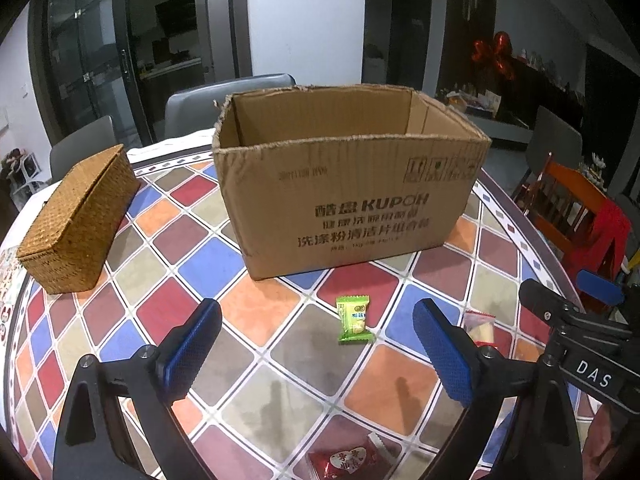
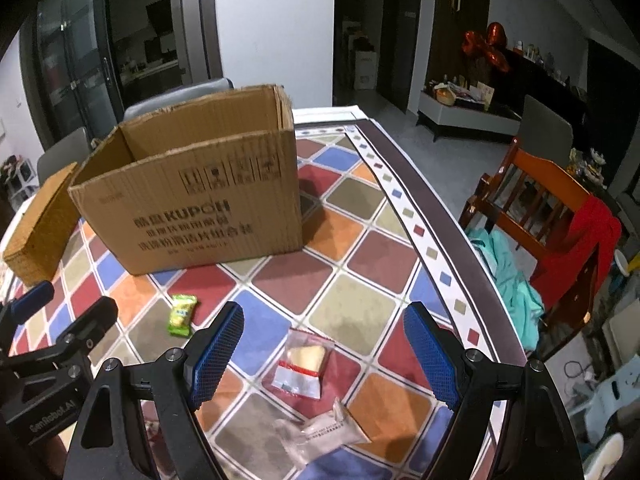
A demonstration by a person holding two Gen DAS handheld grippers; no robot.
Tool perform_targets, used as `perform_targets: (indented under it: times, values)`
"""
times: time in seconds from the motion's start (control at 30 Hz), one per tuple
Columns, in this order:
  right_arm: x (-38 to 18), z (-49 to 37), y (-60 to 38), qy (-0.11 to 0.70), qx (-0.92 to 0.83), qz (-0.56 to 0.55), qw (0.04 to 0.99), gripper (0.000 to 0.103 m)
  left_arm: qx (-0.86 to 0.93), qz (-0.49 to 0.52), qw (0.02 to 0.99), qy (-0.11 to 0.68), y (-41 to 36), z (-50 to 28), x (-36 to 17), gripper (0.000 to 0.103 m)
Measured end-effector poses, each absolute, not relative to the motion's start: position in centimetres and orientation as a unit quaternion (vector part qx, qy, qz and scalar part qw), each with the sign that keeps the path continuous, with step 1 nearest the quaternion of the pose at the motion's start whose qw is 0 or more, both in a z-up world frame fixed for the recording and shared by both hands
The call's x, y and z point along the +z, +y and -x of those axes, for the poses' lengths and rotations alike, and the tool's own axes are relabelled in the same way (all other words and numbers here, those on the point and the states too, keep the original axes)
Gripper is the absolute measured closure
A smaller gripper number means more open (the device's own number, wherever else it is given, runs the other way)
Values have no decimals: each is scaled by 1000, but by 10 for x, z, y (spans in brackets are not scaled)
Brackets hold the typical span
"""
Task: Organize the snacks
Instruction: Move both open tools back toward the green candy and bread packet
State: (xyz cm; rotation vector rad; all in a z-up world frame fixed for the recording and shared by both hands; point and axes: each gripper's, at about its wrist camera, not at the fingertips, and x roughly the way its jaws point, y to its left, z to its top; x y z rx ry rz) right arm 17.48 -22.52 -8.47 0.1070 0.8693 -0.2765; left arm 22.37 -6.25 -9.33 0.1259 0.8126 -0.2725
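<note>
While both pairs of jaws stand spread wide and hold nothing, the snacks lie loose on the tiled worktop (image 1: 224, 312) ahead of them. Between the blue pads of the left gripper (image 1: 316, 344), slightly beyond their tips, lies a green packet (image 1: 353, 319), flat on the tiles and clear of both fingers. A red heart-printed packet (image 1: 346, 462) sits low in that view, beneath the jaws. Within the opening of the right gripper (image 2: 324, 354) rests a clear packet with a red band (image 2: 303, 363), a pale snack visible inside it, touching neither pad; nearer the camera lies a whitish wrapped bar (image 2: 324, 434). Farther out stands an open cardboard box (image 1: 348, 196) printed KUPOH, upright, its interior only partly visible. Left of it, apart from it, sits a lidded woven basket (image 1: 78, 220).
</note>
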Motion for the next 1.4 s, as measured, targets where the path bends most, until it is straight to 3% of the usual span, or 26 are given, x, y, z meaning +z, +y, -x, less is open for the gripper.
perform_targets:
  times: [0.6,0.93,1.4]
  values:
    - [-136,-186,-219,472,-131,-53,870,20,-141,-87,889,426,-73,-244,-133,10]
    - [-157,-191,-215,492,-132,-58,858,21,-140,-94,878,447,-81,-256,-156,21]
    - [-178,-196,-217,512,-131,-69,846,42,-144,-105,868,464,-90,-271,-177,41]
